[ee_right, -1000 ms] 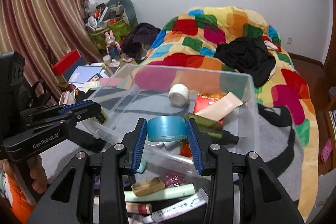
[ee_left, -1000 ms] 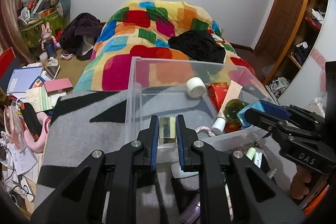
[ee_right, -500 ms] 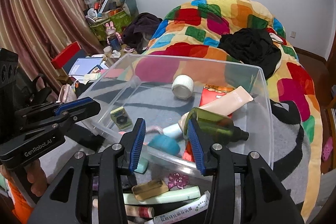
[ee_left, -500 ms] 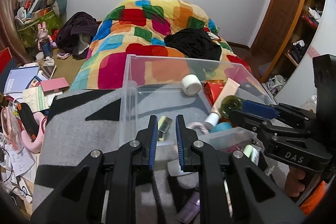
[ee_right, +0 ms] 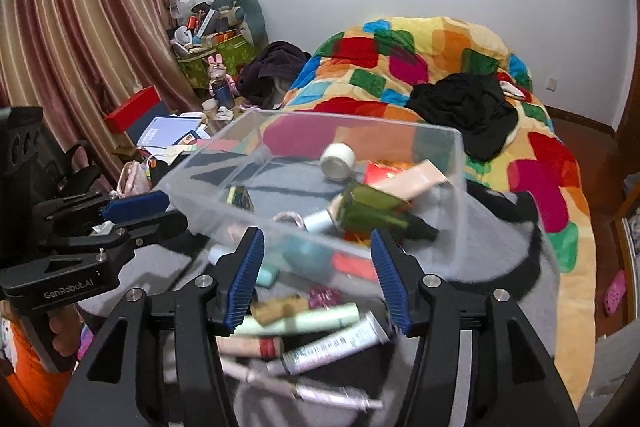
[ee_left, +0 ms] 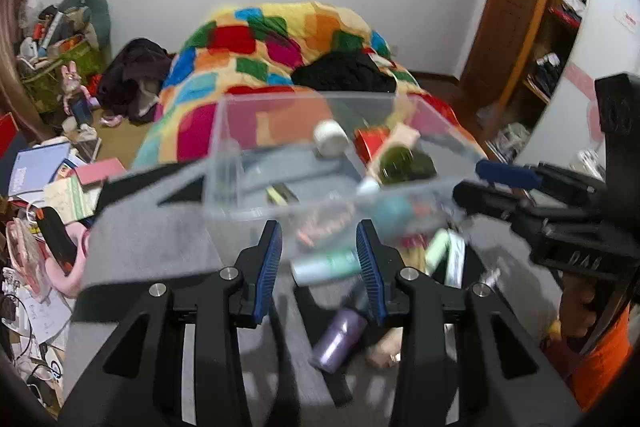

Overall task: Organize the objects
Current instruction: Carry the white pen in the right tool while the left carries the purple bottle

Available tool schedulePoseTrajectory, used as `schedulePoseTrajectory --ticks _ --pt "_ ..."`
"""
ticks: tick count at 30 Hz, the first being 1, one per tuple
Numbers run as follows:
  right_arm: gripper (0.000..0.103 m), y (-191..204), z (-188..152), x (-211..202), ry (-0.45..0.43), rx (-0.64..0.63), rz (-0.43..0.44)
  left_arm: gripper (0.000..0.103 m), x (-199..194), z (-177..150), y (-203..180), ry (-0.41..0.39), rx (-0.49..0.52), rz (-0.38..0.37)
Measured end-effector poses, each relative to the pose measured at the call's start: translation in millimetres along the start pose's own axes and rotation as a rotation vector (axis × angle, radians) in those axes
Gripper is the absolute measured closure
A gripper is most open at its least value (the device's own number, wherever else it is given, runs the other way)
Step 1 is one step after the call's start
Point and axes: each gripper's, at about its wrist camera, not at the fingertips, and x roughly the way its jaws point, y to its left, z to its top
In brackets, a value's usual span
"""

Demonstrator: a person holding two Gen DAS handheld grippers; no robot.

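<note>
A clear plastic bin (ee_right: 456, 163) (ee_left: 224, 131) stands on a grey blanket. It holds a white tape roll (ee_right: 338, 159), a green bottle (ee_right: 372, 207), a beige tube (ee_right: 416, 177), a red box (ee_left: 370, 143), a small green-yellow block (ee_right: 240, 199) and a teal tape roll (ee_right: 306, 253). My left gripper (ee_left: 320, 259) is open and empty, in front of the bin's near wall. My right gripper (ee_right: 316, 275) is open and empty, above loose tubes (ee_right: 304, 319) in front of the bin. A purple bottle (ee_left: 338, 339) and a mint tube (ee_left: 326, 267) lie below the left gripper.
A bed with a patchwork quilt (ee_right: 420, 67) and black clothes (ee_right: 464, 107) lies behind the bin. Books and clutter (ee_left: 44, 171) cover the floor at left. A wooden shelf (ee_left: 556, 11) stands at right.
The left gripper let the small green-yellow block drop into the bin and opened. The right gripper released the teal tape roll into the bin. Both pulled back toward the loose items.
</note>
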Motion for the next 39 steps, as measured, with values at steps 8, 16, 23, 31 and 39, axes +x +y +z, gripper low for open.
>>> schedulePoseTrajectory --ticks 8,16,23,31,39 --pt "0.046 -3.1 -44.4 -6.4 0.108 -0.070 0.070 0.061 25.7 -32.9 -5.5 0.134 0.018 -0.066" --pt "0.043 5.7 -67.0 9.5 0.233 -0.225 0.116 0.058 44.0 -38.6 -16.4 0.172 0.026 -0.082" --pt "0.067 14.8 -73.7 16.2 0.281 -0.299 0.131 0.075 40.7 -45.4 -13.2 0.165 0.020 -0.084" --pt "0.086 11.7 -90.8 -9.0 0.307 -0.278 0.170 0.078 15.6 -62.2 8.6 0.154 -0.017 -0.027" --pt "0.086 15.7 -96.5 -14.6 0.295 -0.242 0.164 0.078 -5.4 -80.8 15.5 0.165 -0.010 -0.033"
